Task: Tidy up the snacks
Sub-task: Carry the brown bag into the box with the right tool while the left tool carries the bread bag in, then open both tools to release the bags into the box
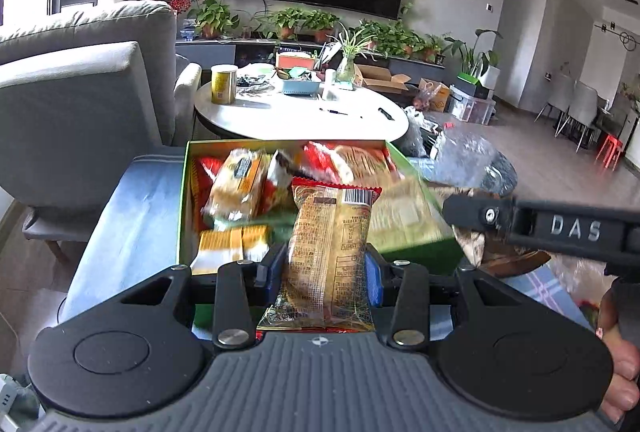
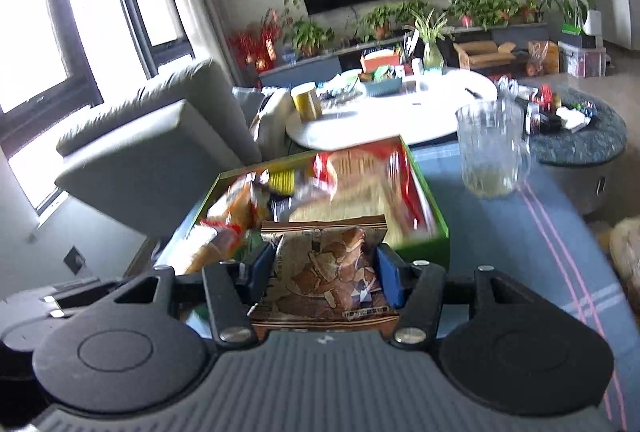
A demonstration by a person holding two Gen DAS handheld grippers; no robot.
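Left hand-held gripper point(image 1: 326, 264) clamps snack packet point(image 1: 330, 252) above green box point(image 1: 184, 199).

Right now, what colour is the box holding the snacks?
Green box, its wall clearest in the left wrist view.

Glossy crinkled plastic snack packet point(image 1: 330, 256), green cardboard box point(image 1: 404, 159), clear ribbed glass jug point(image 2: 490, 147), matt blue woven tablecloth point(image 2: 516, 232)

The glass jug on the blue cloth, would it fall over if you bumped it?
Probably not easily: the clear glass jug stands upright on the blue striped cloth and looks thick-walled, so likely heavy. It seems nearly empty. Glass looks smooth, so possibly slippery, and it could break if knocked down.
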